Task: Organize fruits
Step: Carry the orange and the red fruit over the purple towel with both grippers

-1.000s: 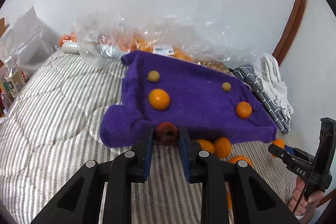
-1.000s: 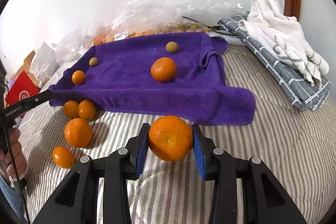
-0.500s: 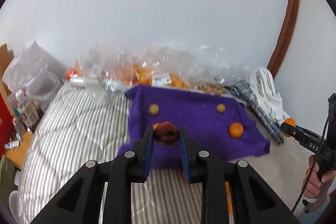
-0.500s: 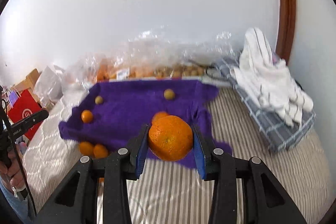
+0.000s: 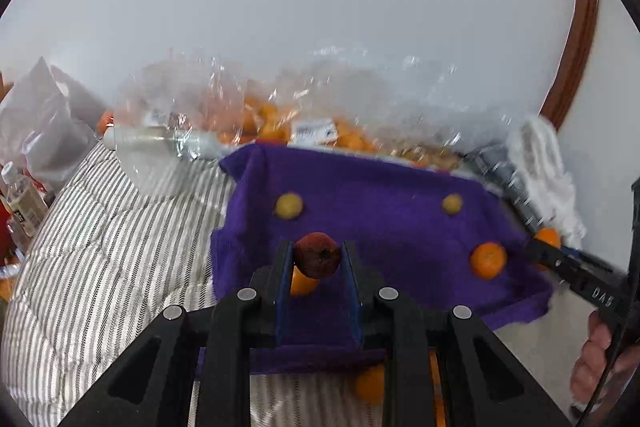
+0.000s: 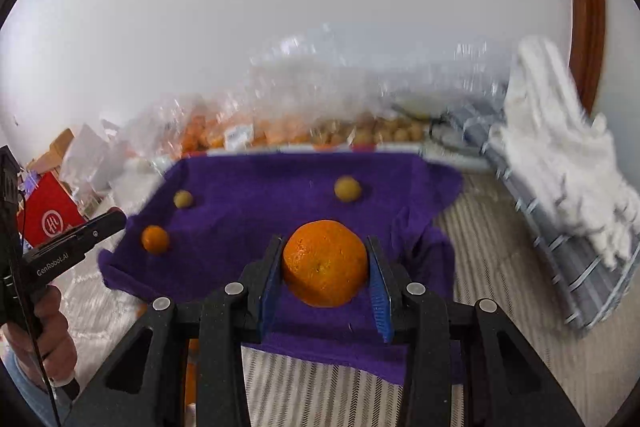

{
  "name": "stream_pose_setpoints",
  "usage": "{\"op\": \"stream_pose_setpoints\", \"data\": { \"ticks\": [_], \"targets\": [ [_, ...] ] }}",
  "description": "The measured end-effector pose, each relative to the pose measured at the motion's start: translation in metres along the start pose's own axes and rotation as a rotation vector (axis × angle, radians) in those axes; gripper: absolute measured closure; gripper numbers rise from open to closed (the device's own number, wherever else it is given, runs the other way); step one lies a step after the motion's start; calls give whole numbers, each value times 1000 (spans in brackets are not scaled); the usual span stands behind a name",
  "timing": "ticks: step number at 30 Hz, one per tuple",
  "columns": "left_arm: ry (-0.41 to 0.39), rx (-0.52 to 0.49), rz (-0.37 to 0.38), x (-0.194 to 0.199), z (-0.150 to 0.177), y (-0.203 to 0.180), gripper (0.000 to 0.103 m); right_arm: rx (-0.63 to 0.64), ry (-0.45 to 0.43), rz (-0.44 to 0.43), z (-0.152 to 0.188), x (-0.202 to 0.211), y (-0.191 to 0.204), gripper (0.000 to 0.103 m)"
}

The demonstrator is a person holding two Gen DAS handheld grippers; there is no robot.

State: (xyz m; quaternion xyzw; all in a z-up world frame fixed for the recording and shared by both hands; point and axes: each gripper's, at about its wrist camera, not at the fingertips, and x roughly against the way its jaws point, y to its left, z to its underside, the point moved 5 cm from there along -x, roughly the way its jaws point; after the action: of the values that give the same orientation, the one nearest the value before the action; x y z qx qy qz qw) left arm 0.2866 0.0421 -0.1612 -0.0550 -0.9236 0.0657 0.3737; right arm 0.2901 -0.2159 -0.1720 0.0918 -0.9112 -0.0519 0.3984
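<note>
My left gripper (image 5: 318,255) is shut on a small dark red fruit (image 5: 318,255), held above the near edge of a purple towel (image 5: 380,223). My right gripper (image 6: 325,263) is shut on a large orange (image 6: 325,263), also above the purple towel (image 6: 260,211). On the towel lie two small yellow-green fruits (image 5: 289,205) (image 5: 452,204) and a small orange (image 5: 488,260); another orange (image 5: 300,283) shows under my left fingers. In the right wrist view the towel holds two yellow-green fruits (image 6: 347,188) (image 6: 183,199) and a small orange (image 6: 155,239).
Clear plastic bags of oranges (image 5: 280,123) lie along the wall behind the towel. A folded grey and white cloth pile (image 6: 560,179) sits at the right. Loose oranges (image 5: 370,385) lie on the striped bedding (image 5: 100,227). A red box (image 6: 50,215) and bottles stand at the left.
Both grippers rose from low over the bedding and then moved forward, holding their fruits over the purple towel. Both grips are unchanged.
</note>
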Motion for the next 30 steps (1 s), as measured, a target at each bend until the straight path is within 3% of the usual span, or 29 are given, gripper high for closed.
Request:
{"op": "stream_pose_setpoints", "data": {
  "ticks": [4, 15, 30],
  "targets": [
    [25, -10, 9, -11, 6, -1, 80, -2, 62, 24, 12, -21, -8, 64],
    [53, -66, 25, -20, 15, -17, 80, 0, 92, 45, 18, -31, -14, 64],
    [68, -61, 25, -24, 16, -16, 80, 38, 124, 58, 26, -41, -8, 64]
  ]
}}
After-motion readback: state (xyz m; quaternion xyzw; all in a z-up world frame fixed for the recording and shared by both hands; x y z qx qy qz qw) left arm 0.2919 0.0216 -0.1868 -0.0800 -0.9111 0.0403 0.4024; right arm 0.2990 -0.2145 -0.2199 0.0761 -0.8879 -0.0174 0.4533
